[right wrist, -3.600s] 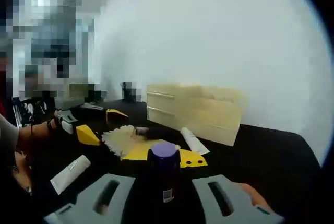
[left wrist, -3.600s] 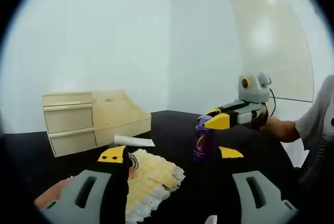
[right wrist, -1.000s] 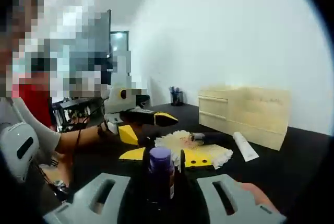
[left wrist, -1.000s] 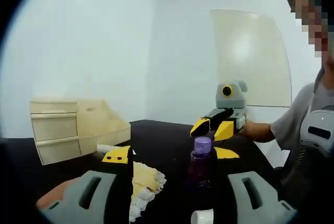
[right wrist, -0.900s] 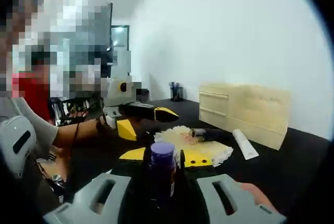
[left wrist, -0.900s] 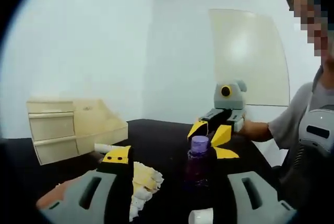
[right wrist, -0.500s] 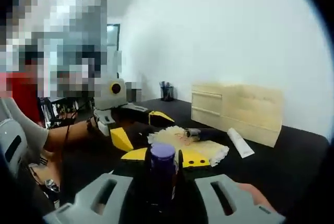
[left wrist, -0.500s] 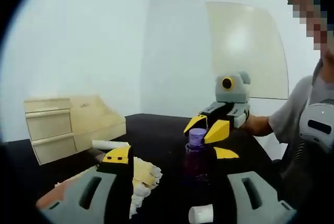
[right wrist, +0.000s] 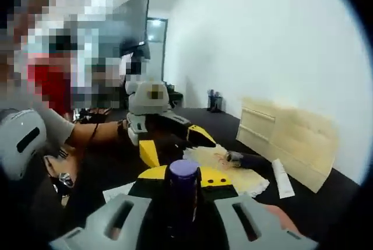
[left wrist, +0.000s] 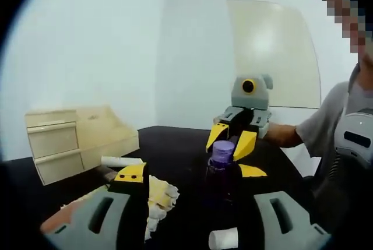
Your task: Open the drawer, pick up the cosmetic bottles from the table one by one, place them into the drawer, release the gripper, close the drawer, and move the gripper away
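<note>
Purple-capped dark cosmetic bottle (right wrist: 183, 194), held between right gripper (right wrist: 182, 181) jaws; left gripper (left wrist: 192, 172) spread, empty.
Risk noted: slippage if squeezed loosely; closed pale wooden drawer unit (left wrist: 55, 145) blocks placement.

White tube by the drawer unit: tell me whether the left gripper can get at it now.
Probably yes. The left gripper is open and empty, and the white tube lies uncovered on the table just beyond its left jaw. The purple bottle and right gripper sit off to the side.

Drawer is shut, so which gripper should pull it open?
Left gripper, probably: its fingers are spread wide and empty, with the closed drawer ahead. The right gripper is busy gripping the purple bottle.
</note>
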{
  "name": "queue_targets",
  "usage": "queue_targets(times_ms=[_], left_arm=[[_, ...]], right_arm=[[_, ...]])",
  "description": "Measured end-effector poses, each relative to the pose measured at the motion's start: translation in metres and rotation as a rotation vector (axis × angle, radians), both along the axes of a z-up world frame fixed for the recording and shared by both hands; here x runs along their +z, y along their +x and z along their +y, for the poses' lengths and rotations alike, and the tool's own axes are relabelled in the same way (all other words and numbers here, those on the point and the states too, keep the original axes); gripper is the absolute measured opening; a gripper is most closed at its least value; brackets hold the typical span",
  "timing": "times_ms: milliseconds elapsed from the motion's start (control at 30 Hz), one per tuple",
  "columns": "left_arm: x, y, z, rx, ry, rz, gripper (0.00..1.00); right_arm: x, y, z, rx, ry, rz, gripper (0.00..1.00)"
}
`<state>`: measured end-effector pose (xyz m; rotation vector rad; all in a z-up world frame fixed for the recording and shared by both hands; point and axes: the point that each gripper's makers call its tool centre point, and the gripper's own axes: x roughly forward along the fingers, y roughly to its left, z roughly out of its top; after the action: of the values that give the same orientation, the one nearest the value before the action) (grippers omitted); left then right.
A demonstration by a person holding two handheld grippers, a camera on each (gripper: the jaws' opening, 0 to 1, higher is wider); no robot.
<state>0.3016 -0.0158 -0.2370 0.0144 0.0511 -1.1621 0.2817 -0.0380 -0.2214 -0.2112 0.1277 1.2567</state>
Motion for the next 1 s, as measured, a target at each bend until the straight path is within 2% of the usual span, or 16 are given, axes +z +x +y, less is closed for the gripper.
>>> queue_targets(times_ms=[33, 100, 133, 167, 200, 233, 367, 533, 633, 733, 800, 900, 1000], left_arm=[[0.0, 0.0, 0.0, 0.001, 0.001, 0.0, 0.54], [0.0, 0.001, 0.001, 0.003, 0.001, 0.001, 0.54], [-0.001, 0.001, 0.001, 0.004, 0.001, 0.001, 0.54], [-0.001, 0.001, 0.001, 0.004, 0.002, 0.001, 0.54], [-0.001, 0.001, 0.001, 0.004, 0.003, 0.0, 0.54], [-0.001, 0.001, 0.001, 0.004, 0.004, 0.0, 0.54], [-0.002, 0.001, 0.0, 0.002, 0.011, -0.002, 0.54], [-0.004, 0.0, -0.001, -0.001, 0.023, -0.003, 0.54], [-0.004, -0.001, -0.002, -0.005, 0.022, -0.001, 0.54], [-0.007, -0.001, -0.003, -0.005, 0.03, 0.002, 0.54], [-0.008, -0.001, -0.003, -0.005, 0.035, 0.005, 0.54], [-0.008, 0.0, -0.003, -0.006, 0.033, 0.008, 0.54], [-0.009, -0.001, -0.003, -0.006, 0.037, 0.007, 0.54]], right_arm=[[0.0, -0.001, 0.002, 0.035, -0.008, -0.003, 0.14], [0.0, 0.003, 0.003, 0.048, -0.012, -0.014, 0.14], [0.001, 0.001, 0.005, 0.095, -0.017, -0.036, 0.14], [0.0, 0.004, 0.005, 0.096, -0.023, -0.032, 0.14], [-0.001, 0.0, 0.008, 0.146, -0.021, -0.03, 0.14], [-0.002, -0.001, 0.008, 0.178, -0.028, -0.061, 0.15], [-0.004, -0.006, 0.01, 0.268, -0.014, 0.008, 0.15], [-0.008, 0.002, 0.007, 0.251, -0.001, 0.023, 0.15], [-0.005, 0.008, 0.002, 0.216, 0.009, -0.01, 0.16], [0.003, 0.0, -0.001, 0.223, 0.031, 0.008, 0.21], [0.008, -0.001, -0.002, 0.204, 0.029, -0.028, 0.22], [0.015, 0.003, -0.004, 0.129, 0.035, -0.062, 0.22], [0.019, -0.002, -0.005, 0.032, 0.069, -0.053, 0.22]])
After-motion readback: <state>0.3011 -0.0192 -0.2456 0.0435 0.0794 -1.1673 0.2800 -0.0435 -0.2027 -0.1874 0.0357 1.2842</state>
